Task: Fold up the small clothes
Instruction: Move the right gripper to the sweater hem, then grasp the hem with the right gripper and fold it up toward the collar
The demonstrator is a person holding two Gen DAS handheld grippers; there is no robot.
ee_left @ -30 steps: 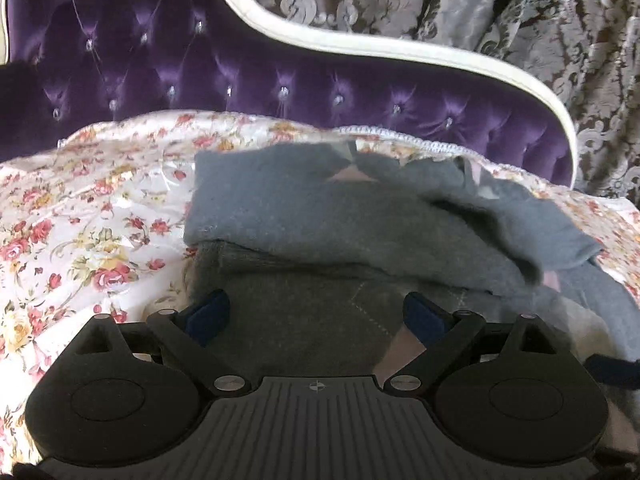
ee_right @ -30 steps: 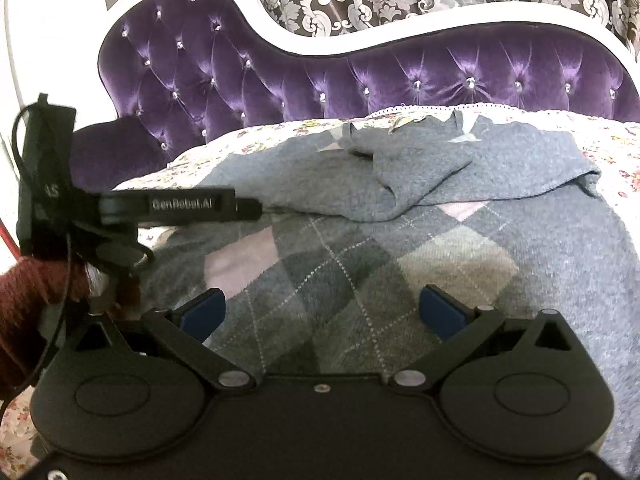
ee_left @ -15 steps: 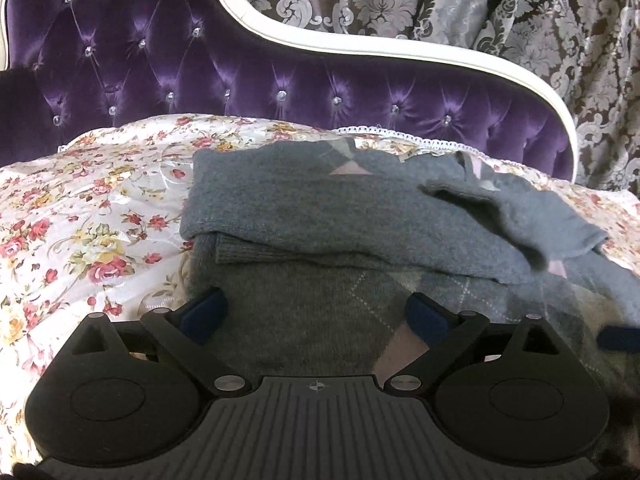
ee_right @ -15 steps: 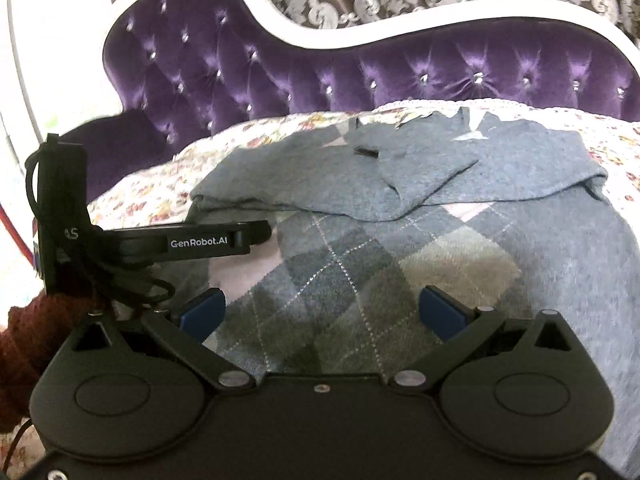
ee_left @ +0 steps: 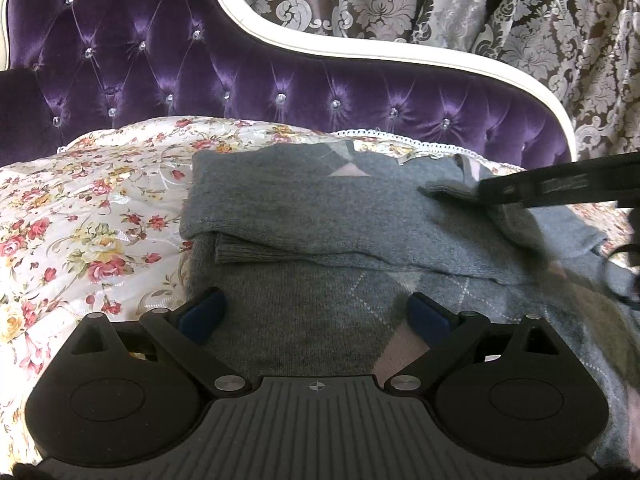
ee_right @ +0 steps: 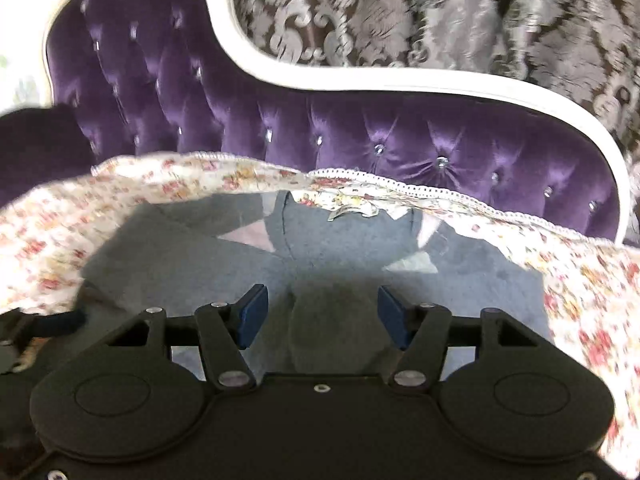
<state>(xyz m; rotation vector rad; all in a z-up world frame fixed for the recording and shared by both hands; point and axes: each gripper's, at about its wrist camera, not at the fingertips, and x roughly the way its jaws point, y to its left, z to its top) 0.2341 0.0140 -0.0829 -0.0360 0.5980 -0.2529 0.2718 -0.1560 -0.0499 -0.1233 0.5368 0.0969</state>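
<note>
A grey argyle sweater (ee_left: 320,216) lies on the floral bedspread (ee_left: 92,216), both sleeves folded across its chest. My left gripper (ee_left: 316,314) is open and empty over the sweater's lower left part. My right gripper (ee_right: 320,316) is open, low over the folded sleeve (ee_right: 332,320) near the collar (ee_right: 352,212); the cloth lies between its blue pads (ee_right: 252,316) but is not pinched. Part of the right gripper's body (ee_left: 560,188) shows at the right of the left wrist view, over the sleeve cuff.
A purple tufted headboard (ee_left: 240,80) with a white frame (ee_left: 360,50) stands right behind the sweater. Patterned curtains (ee_left: 480,12) hang behind it. Floral bedspread lies bare to the left and also to the right (ee_right: 580,300) of the sweater.
My right gripper has moved forward and down from the sweater's body to the folded sleeve near the collar, and its jaws have narrowed. My left gripper has hardly moved.
</note>
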